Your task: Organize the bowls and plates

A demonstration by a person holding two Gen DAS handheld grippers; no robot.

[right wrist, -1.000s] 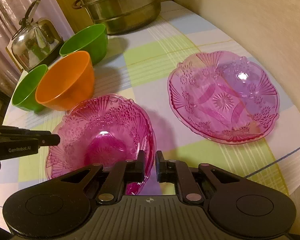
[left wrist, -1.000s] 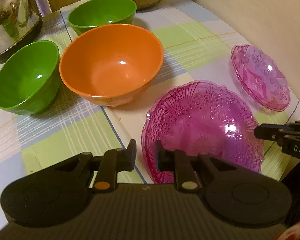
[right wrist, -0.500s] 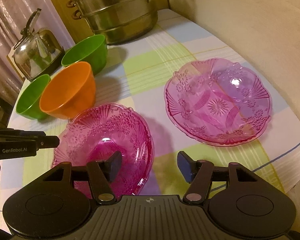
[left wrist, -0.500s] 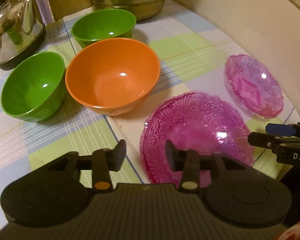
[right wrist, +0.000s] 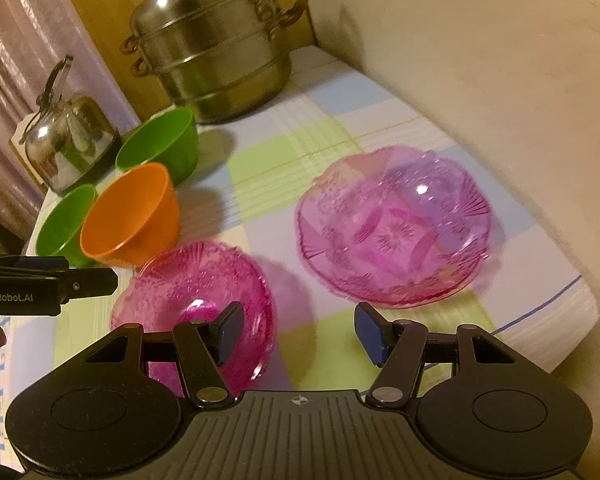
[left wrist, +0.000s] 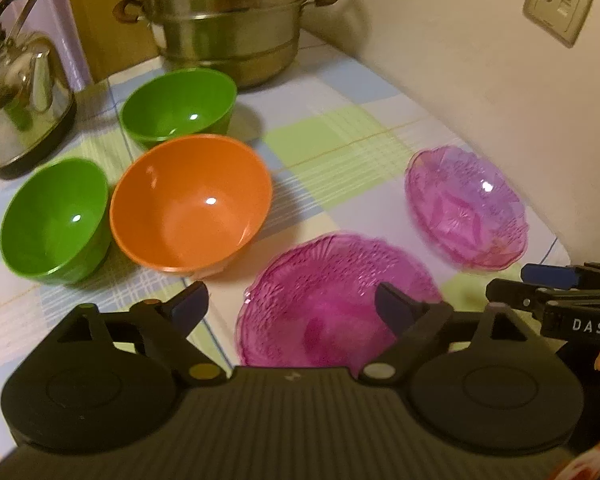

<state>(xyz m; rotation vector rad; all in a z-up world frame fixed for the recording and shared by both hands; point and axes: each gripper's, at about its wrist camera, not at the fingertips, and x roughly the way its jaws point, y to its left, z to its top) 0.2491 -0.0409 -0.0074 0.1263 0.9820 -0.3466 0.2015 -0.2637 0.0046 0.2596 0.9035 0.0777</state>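
1. Currently both jaw sets spread wide, nothing held: left gripper [left wrist: 290,308], right gripper [right wrist: 298,332].
2. Near dark-pink pressed-glass plate [left wrist: 332,300] sits on checked tablecloth [left wrist: 320,136] right in front of left gripper; looks like possibly two nested, can't tell for sure.
3. Far lighter pink cut-glass plate [right wrist: 396,228] lies apart, near wall; judged next pick for right gripper → stack onto near plate.
4. Tip: pinch scalloped rim at near edge, one finger under, one over; lift level, lower centred; glass slippery, thin lip, so squeeze firm + slow.
5. Bowls: orange plastic bowl [left wrist: 192,204] betw. two green ones, left green plastic bowl [left wrist: 56,220] touching it, rear green plastic bowl [left wrist: 178,104] just behind; nesting not yet done.
6. Text: "DAS" on right gripper's side [left wrist: 588,326]; "GenRobot.AI" on left gripper's side [right wrist: 6,298].
7. Bkgd: steel stacked steamer pot [right wrist: 212,60], steel kettle [left wrist: 20,96], wall socket [left wrist: 556,4], no legible writing.
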